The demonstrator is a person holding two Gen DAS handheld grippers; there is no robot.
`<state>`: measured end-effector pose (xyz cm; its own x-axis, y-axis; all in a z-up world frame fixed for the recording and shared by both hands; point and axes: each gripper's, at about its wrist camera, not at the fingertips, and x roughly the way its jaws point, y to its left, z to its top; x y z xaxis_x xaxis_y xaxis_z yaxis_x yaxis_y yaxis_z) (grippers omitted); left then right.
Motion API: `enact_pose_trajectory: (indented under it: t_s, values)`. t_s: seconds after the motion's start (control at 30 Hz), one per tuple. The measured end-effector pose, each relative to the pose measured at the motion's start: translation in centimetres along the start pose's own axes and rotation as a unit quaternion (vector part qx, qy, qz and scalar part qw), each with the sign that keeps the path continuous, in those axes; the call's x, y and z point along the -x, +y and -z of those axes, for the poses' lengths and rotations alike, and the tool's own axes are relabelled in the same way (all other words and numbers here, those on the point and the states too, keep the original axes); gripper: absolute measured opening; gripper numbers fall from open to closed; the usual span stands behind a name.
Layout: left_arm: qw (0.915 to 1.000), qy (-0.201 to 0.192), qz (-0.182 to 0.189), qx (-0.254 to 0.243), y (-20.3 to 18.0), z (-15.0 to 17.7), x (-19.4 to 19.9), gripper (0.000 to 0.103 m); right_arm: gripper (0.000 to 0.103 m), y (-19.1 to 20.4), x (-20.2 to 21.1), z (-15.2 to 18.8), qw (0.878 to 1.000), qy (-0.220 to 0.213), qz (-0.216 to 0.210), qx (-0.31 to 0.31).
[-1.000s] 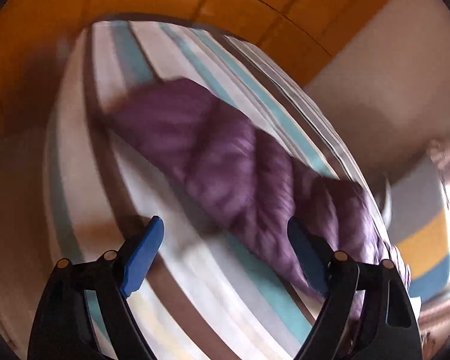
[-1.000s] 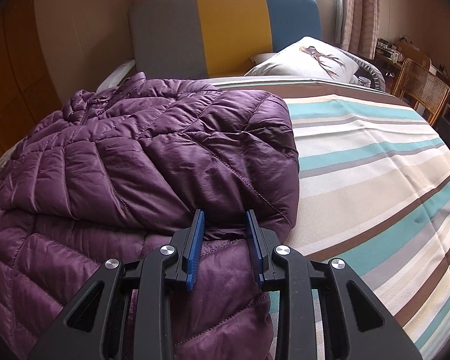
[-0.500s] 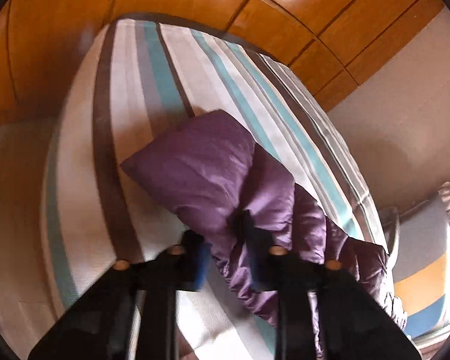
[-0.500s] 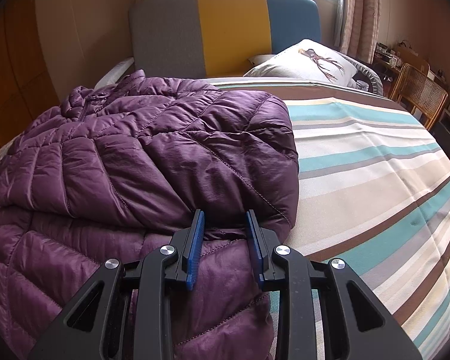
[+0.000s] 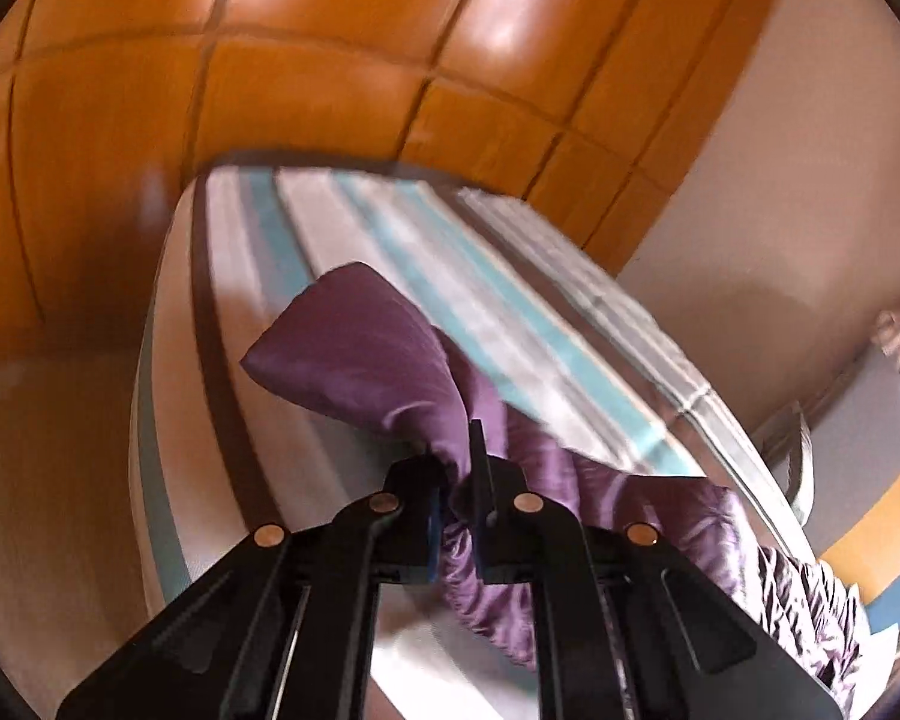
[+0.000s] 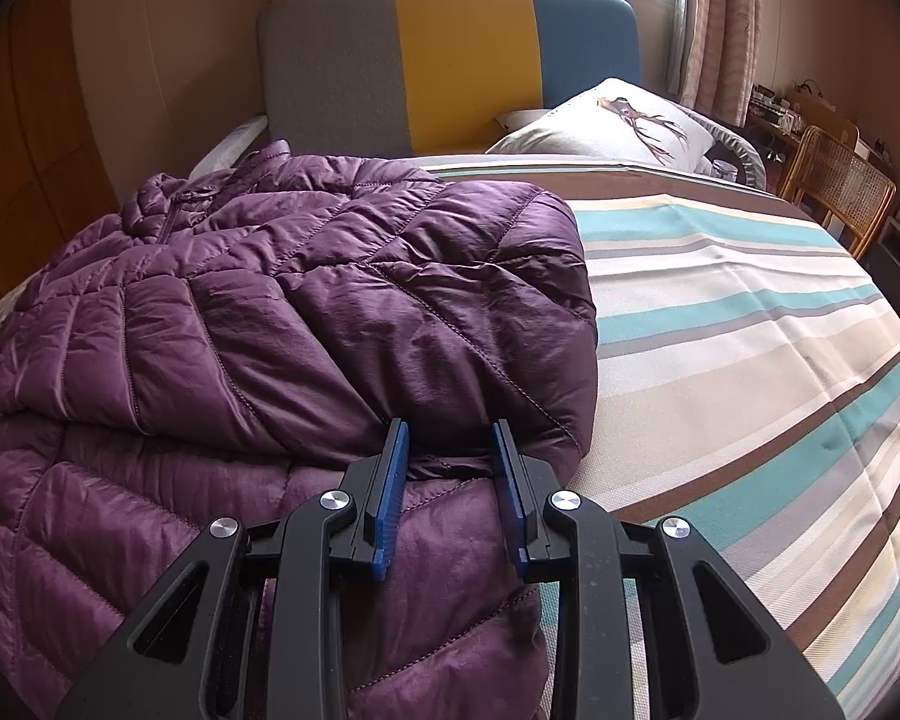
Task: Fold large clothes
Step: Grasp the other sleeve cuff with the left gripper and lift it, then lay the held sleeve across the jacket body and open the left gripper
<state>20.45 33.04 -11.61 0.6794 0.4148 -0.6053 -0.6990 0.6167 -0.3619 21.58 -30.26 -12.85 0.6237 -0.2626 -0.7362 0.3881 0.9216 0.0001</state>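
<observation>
A purple quilted puffer jacket [image 6: 282, 312] lies on the striped bed [image 6: 750, 324], with one part folded over the body. My right gripper [image 6: 450, 450] is shut on the jacket's bunched fabric at the folded edge, with a thick wad between its blue pads. In the left wrist view my left gripper [image 5: 459, 468] is shut on a sleeve end of the jacket [image 5: 360, 366] and holds it lifted above the striped bedcover [image 5: 510, 300]. The rest of the jacket trails away to the right behind it.
A grey, yellow and blue headboard [image 6: 450, 60] stands at the bed's far end, with a deer-print pillow [image 6: 612, 126] in front of it. A wicker chair [image 6: 834, 192] is at the right. Orange wooden wardrobe panels [image 5: 330, 60] stand beyond the bed's foot.
My left gripper was open beside the jacket, then closed on the sleeve end and lifted it. My right gripper has kept its hold and barely moved.
</observation>
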Motion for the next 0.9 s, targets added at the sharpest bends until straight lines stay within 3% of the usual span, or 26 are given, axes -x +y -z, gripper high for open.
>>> enact_pose_trajectory:
  t_s: [0.17,0.37,0.57,0.77,0.9]
  values:
    - [0.9932,-0.034,0.031,-0.107,-4.8,0.7,2.7,0.007,0.028,-0.2,-0.1,-0.1,1.0,0.0,-0.002,-0.003]
    - [0.9643,-0.061,0.08,-0.245,-11.5,3.8,6.7,0.007,0.028,-0.4,-0.2,-0.1,1.0,-0.001,-0.005,-0.006]
    - [0.9431,-0.033,0.128,-0.305,-16.5,8.4,9.5,0.007,0.028,-0.5,-0.2,-0.2,1.0,-0.002,-0.009,-0.009]
    - [0.9106,-0.021,0.177,-0.373,-21.3,14.2,13.2,0.007,0.028,-0.6,-0.3,-0.1,1.0,-0.002,-0.016,-0.016]
    - [0.8986,-0.012,0.194,-0.393,-24.5,17.6,15.6,0.007,0.028,-0.6,-0.3,-0.1,1.0,-0.003,-0.018,-0.019]
